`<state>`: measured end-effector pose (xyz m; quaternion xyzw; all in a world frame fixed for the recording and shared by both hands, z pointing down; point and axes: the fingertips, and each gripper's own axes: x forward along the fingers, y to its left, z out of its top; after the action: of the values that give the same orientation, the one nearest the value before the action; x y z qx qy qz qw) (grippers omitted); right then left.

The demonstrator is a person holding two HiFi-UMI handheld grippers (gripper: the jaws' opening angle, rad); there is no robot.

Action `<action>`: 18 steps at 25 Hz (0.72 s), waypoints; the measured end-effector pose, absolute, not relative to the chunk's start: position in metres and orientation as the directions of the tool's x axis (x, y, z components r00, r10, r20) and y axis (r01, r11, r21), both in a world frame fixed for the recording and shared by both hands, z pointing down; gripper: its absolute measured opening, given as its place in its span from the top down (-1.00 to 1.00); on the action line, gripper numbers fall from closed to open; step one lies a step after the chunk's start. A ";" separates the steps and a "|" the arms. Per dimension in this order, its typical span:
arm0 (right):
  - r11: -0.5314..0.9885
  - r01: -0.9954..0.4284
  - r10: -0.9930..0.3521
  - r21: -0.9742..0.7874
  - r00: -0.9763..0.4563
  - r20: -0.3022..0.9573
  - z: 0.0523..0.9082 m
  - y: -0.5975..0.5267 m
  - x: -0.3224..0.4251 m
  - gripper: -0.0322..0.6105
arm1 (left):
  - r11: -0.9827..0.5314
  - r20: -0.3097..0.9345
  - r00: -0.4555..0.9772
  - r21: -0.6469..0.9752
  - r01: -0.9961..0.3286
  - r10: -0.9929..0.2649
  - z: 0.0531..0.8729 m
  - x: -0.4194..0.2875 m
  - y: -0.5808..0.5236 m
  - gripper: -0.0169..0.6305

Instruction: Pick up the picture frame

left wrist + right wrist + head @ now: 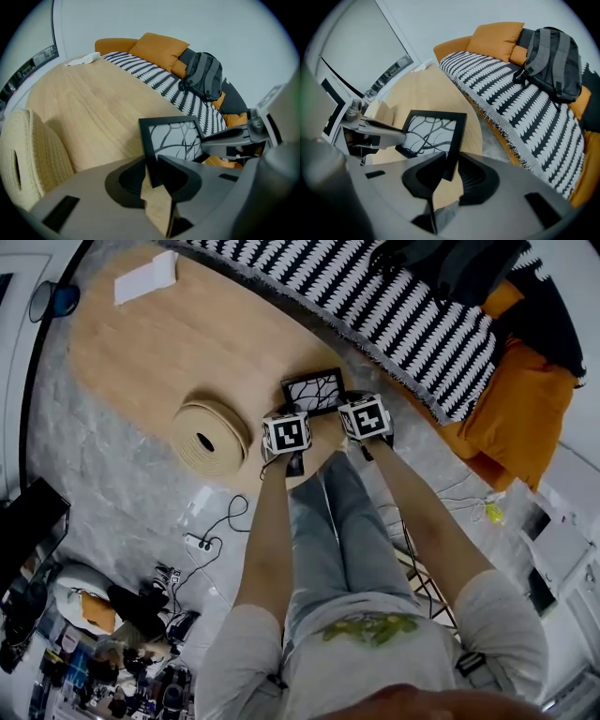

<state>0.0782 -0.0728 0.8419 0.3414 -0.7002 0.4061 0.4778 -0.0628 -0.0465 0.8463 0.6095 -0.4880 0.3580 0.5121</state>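
the picture frame (313,390), black with a branch pattern behind the glass, sits at the near edge of the wooden table (169,343), tipped up towards you; whether its lower edge rests on the wood, you cannot tell from here. you have it from 2 sides: the left gripper (152,171) is pinching the frame's left bar near a lower corner, and the right gripper (451,168) is pinching the right bar, each with a pad on either face. both grips look thin, biting only on the narrow moulding, so squeeze evenly before you raise it, lift both hands together and keep them level, or the frame may twist and slip out of 1 side. avoid pressing towards the glass. on the table, the woven basket (211,435) lies on its side just beside your left hand, near enough to knock if you swing that way, and a white cloth (145,279) sits at the far end, well apart. beyond the table stands a sofa with a black-and-white striped blanket (394,306), orange cushions (520,399) and a grey backpack (555,61). the grey floor holds a power strip (200,542) with cables, and clutter at the lower left.
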 end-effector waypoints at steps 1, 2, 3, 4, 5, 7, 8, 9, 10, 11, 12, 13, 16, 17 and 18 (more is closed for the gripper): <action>0.436 -0.865 -0.093 -0.250 -0.319 0.943 0.839 -0.073 0.077 0.62 | -0.001 0.935 0.270 0.277 -0.961 -0.229 0.843 -0.063 -0.047 0.65; 0.436 -0.863 -0.096 -0.255 -0.326 0.941 0.835 -0.074 0.077 0.62 | -0.003 0.933 0.274 0.281 -0.960 -0.231 0.840 -0.063 -0.047 0.65; 0.435 -0.863 -0.097 -0.257 -0.328 0.940 0.831 -0.074 0.077 0.62 | -0.007 0.931 0.280 0.286 -0.958 -0.234 0.837 -0.062 -0.048 0.65; 0.432 -0.864 -0.098 -0.259 -0.330 0.939 0.827 -0.074 0.078 0.62 | -0.008 0.929 0.284 0.290 -0.957 -0.236 0.832 -0.061 -0.048 0.65; 0.427 -0.866 -0.098 -0.260 -0.330 0.939 0.824 -0.074 0.079 0.62 | -0.007 0.929 0.285 0.292 -0.956 -0.235 0.828 -0.061 -0.048 0.65; 0.417 -0.870 -0.105 -0.262 -0.332 0.937 0.819 -0.076 0.081 0.62 | -0.005 0.927 0.288 0.295 -0.955 -0.241 0.821 -0.062 -0.050 0.65; 0.415 -0.870 -0.112 -0.264 -0.338 0.935 0.816 -0.078 0.081 0.62 | -0.007 0.924 0.292 0.300 -0.954 -0.248 0.818 -0.061 -0.051 0.65; 0.415 -0.869 -0.119 -0.269 -0.345 0.931 0.812 -0.079 0.081 0.62 | -0.008 0.921 0.296 0.304 -0.953 -0.254 0.816 -0.061 -0.052 0.65; 0.414 -0.868 -0.124 -0.274 -0.352 0.928 0.807 -0.080 0.081 0.63 | -0.009 0.919 0.298 0.307 -0.952 -0.258 0.811 -0.060 -0.053 0.66; 0.413 -0.867 -0.128 -0.278 -0.358 0.925 0.803 -0.080 0.081 0.63 | -0.010 0.917 0.300 0.309 -0.951 -0.263 0.806 -0.060 -0.054 0.66; 0.411 -0.867 -0.133 -0.281 -0.363 0.922 0.798 -0.080 0.082 0.63 | -0.014 0.914 0.303 0.311 -0.950 -0.269 0.800 -0.060 -0.055 0.65; 0.410 -0.867 -0.138 -0.285 -0.367 0.920 0.793 -0.080 0.082 0.63 | -0.017 0.911 0.305 0.313 -0.950 -0.276 0.794 -0.059 -0.055 0.66; 0.402 -0.867 -0.155 -0.294 -0.381 0.912 0.780 -0.079 0.083 0.63 | -0.019 0.903 0.312 0.321 -0.947 -0.294 0.781 -0.059 -0.056 0.66; 0.399 -0.868 -0.161 -0.297 -0.385 0.909 0.777 -0.080 0.083 0.63 | -0.021 0.900 0.313 0.322 -0.946 -0.302 0.777 -0.059 -0.058 0.66; 0.396 -0.868 -0.167 -0.299 -0.388 0.906 0.773 -0.080 0.084 0.63 | -0.023 0.898 0.314 0.323 -0.946 -0.308 0.773 -0.059 -0.059 0.66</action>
<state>0.0835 -0.0798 0.7733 0.3588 -0.7216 0.4163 0.4210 -0.0588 -0.0586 0.7732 0.6396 -0.4902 0.3202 0.4981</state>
